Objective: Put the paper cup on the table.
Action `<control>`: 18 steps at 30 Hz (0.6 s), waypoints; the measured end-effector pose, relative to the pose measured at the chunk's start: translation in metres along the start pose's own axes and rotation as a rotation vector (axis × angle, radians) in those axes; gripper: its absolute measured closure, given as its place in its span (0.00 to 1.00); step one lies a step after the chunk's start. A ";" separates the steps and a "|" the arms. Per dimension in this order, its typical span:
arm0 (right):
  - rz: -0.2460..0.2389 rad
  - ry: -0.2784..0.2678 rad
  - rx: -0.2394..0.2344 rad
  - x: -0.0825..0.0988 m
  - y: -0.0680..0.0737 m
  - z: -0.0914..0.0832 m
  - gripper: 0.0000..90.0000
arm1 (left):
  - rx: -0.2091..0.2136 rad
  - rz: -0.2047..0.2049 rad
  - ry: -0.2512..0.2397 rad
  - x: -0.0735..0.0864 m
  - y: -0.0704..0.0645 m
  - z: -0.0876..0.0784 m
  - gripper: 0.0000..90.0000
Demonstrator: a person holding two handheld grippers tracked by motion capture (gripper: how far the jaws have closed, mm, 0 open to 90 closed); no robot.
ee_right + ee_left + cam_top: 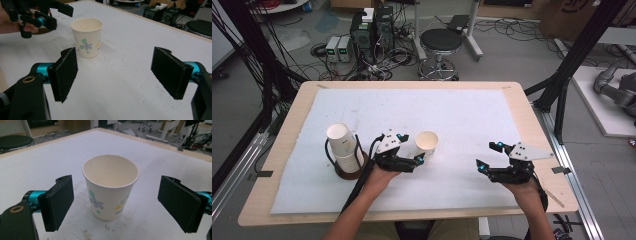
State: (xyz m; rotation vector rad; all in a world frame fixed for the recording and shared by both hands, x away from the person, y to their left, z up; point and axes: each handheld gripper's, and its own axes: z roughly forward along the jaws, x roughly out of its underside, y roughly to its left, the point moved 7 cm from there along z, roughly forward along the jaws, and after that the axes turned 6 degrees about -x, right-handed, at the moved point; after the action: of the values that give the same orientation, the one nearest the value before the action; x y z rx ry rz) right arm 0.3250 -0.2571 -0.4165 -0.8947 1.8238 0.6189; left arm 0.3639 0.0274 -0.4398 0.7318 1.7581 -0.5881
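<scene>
Black pads of the left gripper stand wide on either side of a floral paper cup, touching neither wall: the gripper is released, and the cup rests upright and alone on the white-covered counter, near its middle. Left of that hand, a stack of paper cups leans in a dark holder. The right gripper hovers, jaws likewise spread and empty, well apart from the cup on its other side. Judged from this arrangement, the step in hand is leaving the set-down cup. To do it well, the left gripper should draw straight back along its own jaw line, keeping both pads off the thin wall, since a light, empty cup tips at a slight brush. Turning toward the stack should begin only after the jaws have passed the rim.
</scene>
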 end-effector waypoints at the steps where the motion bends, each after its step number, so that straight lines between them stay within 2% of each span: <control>1: 0.000 -0.001 -0.003 0.000 0.000 0.000 0.24 | 0.011 -0.004 -0.012 -0.002 0.000 -0.005 0.15; 6: 0.011 -0.015 -0.018 0.001 0.001 0.001 0.24 | 0.041 0.004 -0.050 -0.009 0.002 -0.023 0.16; 12: 0.012 -0.018 -0.014 0.003 0.000 0.000 0.24 | 0.049 0.004 -0.075 -0.011 0.001 -0.038 0.16; 18: 0.014 -0.024 -0.003 0.006 -0.003 -0.005 0.24 | 0.037 0.000 -0.083 -0.006 0.004 -0.048 0.16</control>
State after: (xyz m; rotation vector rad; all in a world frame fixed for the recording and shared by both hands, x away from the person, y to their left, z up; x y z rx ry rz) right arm 0.3230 -0.2641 -0.4196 -0.8734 1.8100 0.6382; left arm 0.3370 0.0624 -0.4203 0.7227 1.6743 -0.6446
